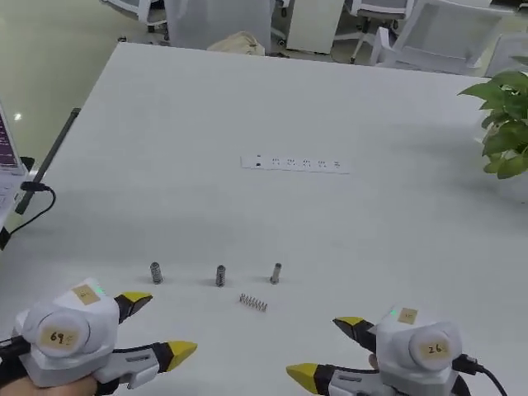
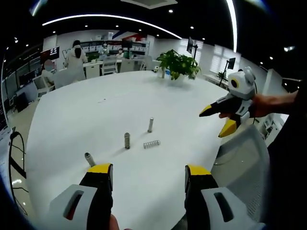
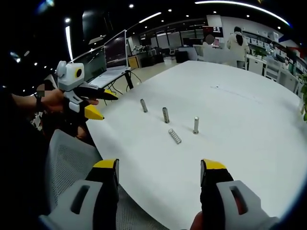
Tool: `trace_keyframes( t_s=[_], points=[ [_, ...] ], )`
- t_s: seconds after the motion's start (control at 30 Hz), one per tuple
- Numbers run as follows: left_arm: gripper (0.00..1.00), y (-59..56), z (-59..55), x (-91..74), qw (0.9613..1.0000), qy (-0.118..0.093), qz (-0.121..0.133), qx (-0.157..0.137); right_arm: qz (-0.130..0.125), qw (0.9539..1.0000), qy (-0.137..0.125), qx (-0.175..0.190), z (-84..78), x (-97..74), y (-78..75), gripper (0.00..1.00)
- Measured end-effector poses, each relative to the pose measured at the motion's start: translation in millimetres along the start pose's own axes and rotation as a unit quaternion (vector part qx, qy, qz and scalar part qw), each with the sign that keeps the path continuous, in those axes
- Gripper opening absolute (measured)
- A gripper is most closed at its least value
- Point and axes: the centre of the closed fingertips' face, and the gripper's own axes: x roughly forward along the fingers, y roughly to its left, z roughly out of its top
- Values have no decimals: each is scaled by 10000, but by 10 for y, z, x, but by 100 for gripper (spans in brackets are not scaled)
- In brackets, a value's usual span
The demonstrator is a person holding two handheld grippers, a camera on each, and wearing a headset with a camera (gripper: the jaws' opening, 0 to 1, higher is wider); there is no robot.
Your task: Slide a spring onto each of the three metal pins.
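Note:
Three short metal pins stand in a row on the white table (image 1: 272, 91). The left pin (image 1: 156, 273) and the middle pin (image 1: 220, 275) each carry a spring. The right pin (image 1: 275, 273) is bare. A loose spring (image 1: 253, 303) lies flat just in front of the row, between the middle and right pins. My left gripper (image 1: 161, 326) hovers open near the table's front edge, short of the left pin. My right gripper (image 1: 323, 349) is open too, to the right of the loose spring. The left gripper view shows the loose spring (image 2: 151, 143) ahead of the jaws, and the right gripper view shows the spring (image 3: 174, 136) with the bare pin (image 3: 195, 124) beside it.
A white power strip (image 1: 297, 163) lies across the table's middle. A potted plant (image 1: 507, 124) stands at the right edge. A black cable (image 1: 33, 194) and a laptop corner sit at the left edge. Office chairs stand beyond the far edge.

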Motion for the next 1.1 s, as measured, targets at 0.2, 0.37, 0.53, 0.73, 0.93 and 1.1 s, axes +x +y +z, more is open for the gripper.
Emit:
trace_keyframes(
  t_s=[0.2,0.37,0.53,0.73,0.93,1.1],
  points=[
    [56,-100,63,137,9994,98,-240,241,-50,10000,-2,65,-15,-39,-22,68],
    [56,-133,101,212,9984,141,-374,392,-62,10000,38,60,-38,-55,-29,68],
    [55,-171,101,298,9971,237,-513,518,-64,9999,46,72,-43,-76,-33,68],
    [54,-231,94,419,9940,372,-712,746,-76,9999,66,85,-48,-99,-44,68],
    [53,-308,98,557,9900,504,-922,941,-75,9999,109,94,-71,-121,-53,69],
    [52,-342,91,660,9874,581,-1028,1056,-82,9998,108,115,-78,-127,-60,69]
  ],
)
